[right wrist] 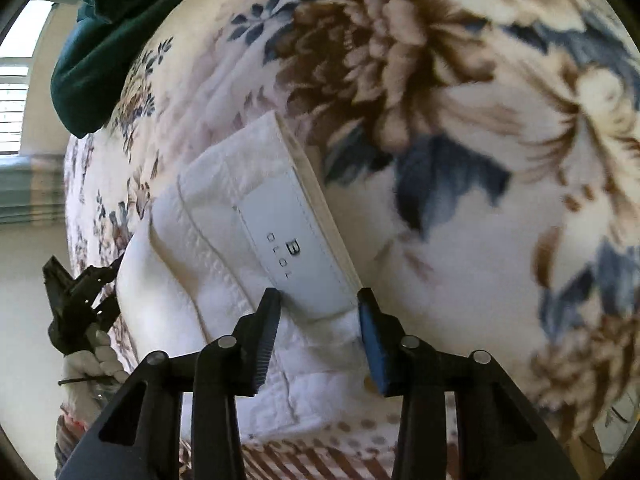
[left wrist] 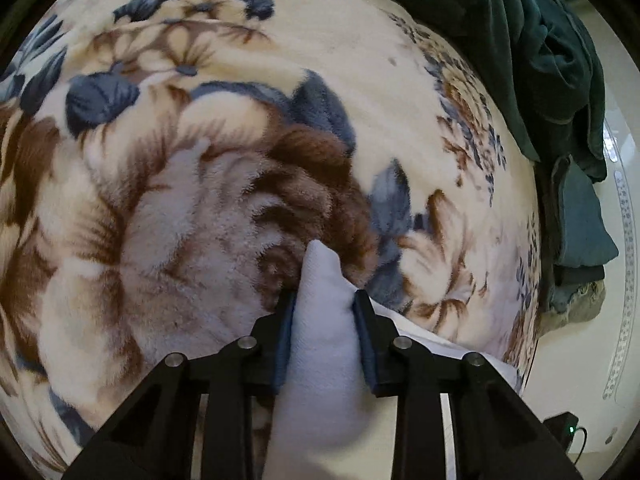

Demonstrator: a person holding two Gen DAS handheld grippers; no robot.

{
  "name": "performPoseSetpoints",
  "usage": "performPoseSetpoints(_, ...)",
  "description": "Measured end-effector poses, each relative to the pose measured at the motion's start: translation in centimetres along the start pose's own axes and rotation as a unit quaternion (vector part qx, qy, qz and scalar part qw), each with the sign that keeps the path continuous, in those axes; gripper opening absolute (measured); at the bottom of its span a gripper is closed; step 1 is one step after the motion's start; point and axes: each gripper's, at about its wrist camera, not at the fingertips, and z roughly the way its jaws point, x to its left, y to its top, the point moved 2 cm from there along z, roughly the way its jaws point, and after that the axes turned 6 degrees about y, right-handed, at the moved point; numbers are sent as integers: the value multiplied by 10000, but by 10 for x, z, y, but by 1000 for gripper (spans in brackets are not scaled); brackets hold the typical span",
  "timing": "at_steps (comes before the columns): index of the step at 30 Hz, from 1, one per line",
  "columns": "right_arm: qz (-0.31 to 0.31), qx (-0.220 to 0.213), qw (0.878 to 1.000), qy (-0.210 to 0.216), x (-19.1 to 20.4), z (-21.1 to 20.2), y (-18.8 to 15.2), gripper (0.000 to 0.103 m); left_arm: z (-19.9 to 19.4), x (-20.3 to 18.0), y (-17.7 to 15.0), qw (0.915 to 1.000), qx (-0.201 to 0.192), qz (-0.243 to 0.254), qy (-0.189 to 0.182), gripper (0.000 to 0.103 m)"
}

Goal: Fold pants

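Left claw: left gripper (left wrist: 325, 300) is pinched on a bunched fold of pale cloth, which fills the gap between the blue pads (left wrist: 283, 344) and pokes out past the tips as a blunt point.
Left claw's load: the cloth reads as part of the white pants (left wrist: 320, 360); more of it trails back below and to the right of the claw.
Right claw: right gripper (right wrist: 318, 300) stands spread, its fingers to either side of the waistband end of the pants (right wrist: 224, 248); whether the pads touch the cloth cannot be told.
Waistband detail: a pale label patch (right wrist: 296, 244) with dark lettering lies along the band, running away from the right claw.
Garment position: pants lie on the floral blanket (right wrist: 460, 128), at its near edge in the right view.
Left claw seen from right: a dark tool and a gloved hand (right wrist: 92, 356) show at the left border, beside the pants' far side; judged to be the left hand.
Surroundings: dark green fabric (left wrist: 520, 40) is heaped at the blanket's far edge, well apart from the pants.
Step in hand (judgement): one end is gripped and the other is being lined up for a grip, ahead of a fold.
Next move (judgement): right claw needs to close on the waistband; then both ends must be carried together, keeping edges aligned.
Pose: both claws point low across the blanket, angled downward toward the cloth.
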Motion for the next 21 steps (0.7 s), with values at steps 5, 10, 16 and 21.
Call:
performPoseSetpoints(5,964,105,9930,678,-29,-5,-18,74,-16,-9,-5,9998,136,85,132,41)
performPoseSetpoints(10,1773,156,9790,993,-47,19,-43,28,-38,-14,-21,9985,-211,382,321,85)
performPoseSetpoints(16,1169,-480,9918,173,-24,-15,-54,20,-46,-12,-46,9972,-185,513,514,99)
performPoseSetpoints(21,1483,-65,9864,703,-30,3,-48,49,-40,0,-64,9981,38,320,528,99)
